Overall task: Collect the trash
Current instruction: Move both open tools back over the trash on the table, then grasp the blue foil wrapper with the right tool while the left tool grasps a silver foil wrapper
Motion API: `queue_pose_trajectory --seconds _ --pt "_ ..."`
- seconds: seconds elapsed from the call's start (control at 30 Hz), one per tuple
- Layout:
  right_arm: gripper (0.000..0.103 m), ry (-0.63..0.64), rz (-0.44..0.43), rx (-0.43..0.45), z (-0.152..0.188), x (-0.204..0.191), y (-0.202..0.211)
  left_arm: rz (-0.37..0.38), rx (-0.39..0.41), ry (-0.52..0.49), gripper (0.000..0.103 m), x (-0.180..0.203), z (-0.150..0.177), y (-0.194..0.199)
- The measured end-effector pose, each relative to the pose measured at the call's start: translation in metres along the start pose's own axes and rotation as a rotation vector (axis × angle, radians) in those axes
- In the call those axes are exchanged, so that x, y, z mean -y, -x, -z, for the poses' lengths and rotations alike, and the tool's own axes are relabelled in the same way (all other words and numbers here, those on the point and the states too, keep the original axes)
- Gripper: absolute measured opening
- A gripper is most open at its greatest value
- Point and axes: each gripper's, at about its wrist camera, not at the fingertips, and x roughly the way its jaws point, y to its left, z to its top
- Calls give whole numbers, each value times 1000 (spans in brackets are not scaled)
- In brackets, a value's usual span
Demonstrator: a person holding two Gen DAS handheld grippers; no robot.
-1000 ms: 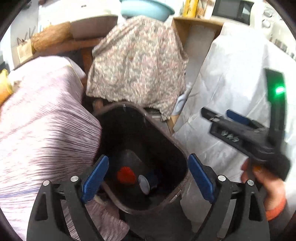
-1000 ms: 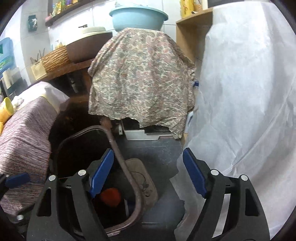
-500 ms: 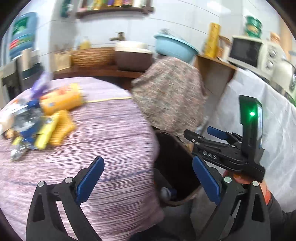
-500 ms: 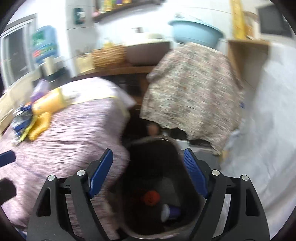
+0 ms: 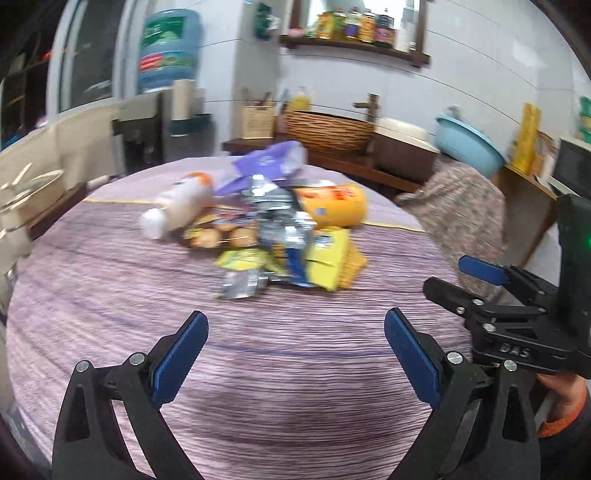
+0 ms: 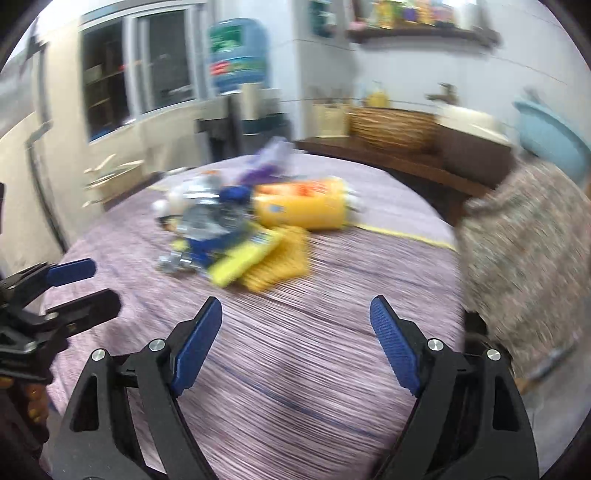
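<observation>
A pile of trash lies on the far middle of a round table with a purple striped cloth (image 5: 258, 369): a white bottle (image 5: 177, 206), a yellow canister (image 5: 332, 206) (image 6: 303, 206), yellow snack packets (image 5: 328, 258) (image 6: 258, 258), silver foil wrappers (image 5: 280, 218) (image 6: 207, 218) and a purple bag (image 5: 266, 162). My left gripper (image 5: 293, 347) is open and empty over the near cloth, short of the pile. My right gripper (image 6: 295, 339) is open and empty, also short of the pile; it shows at the right of the left wrist view (image 5: 491, 295).
A cloth-covered stand (image 6: 528, 236) with a blue basin (image 5: 469, 144) stands right of the table. Behind are a wooden counter with a wicker basket (image 5: 328, 127), a water dispenser (image 5: 166, 51) and a wall shelf with bottles (image 5: 354, 33).
Both grippers have swung up and left from the dark trash bin beside the table to face the table top and the trash pile. Both stay open and empty.
</observation>
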Motion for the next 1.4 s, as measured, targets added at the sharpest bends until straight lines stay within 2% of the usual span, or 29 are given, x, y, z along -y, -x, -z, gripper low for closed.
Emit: queue_pose_trajectory --seconds 0.27,0.4,0.5,0.7,0.77,0.8,0.9,1.03,1.23,1.4 --pt "82 152 -112 -8 -29 -75 -34 -137 -2 94 95 -74 6 12" --pt "81 217 -112 -7 -39 -93 -53 -191 -13 87 96 -99 10 14" --pt "73 238 -85 -22 -48 -99 -75 -211 -19 85 96 -113 9 13" --pt "48 284 -24 -86 -58 -107 -121 -204 -42 53 96 -121 0 -1" --pt "38 288 -10 -98 -58 -106 -127 -187 -49 49 96 -121 -2 -6" --pt "28 291 -4 -109 -58 -105 -130 -182 -54 49 96 -122 -4 -9" --pt "15 302 3 -94 -56 -103 -128 -179 -68 40 96 -123 -9 -18" --pt "11 300 -10 -67 -56 -97 -115 -154 -75 35 96 -119 -15 -27" --pt "9 239 -41 -17 -58 -82 -85 -71 -76 57 96 -105 -20 -35" --pt "9 222 -53 15 -58 -74 -59 -15 -93 -22 96 -76 -19 -46"
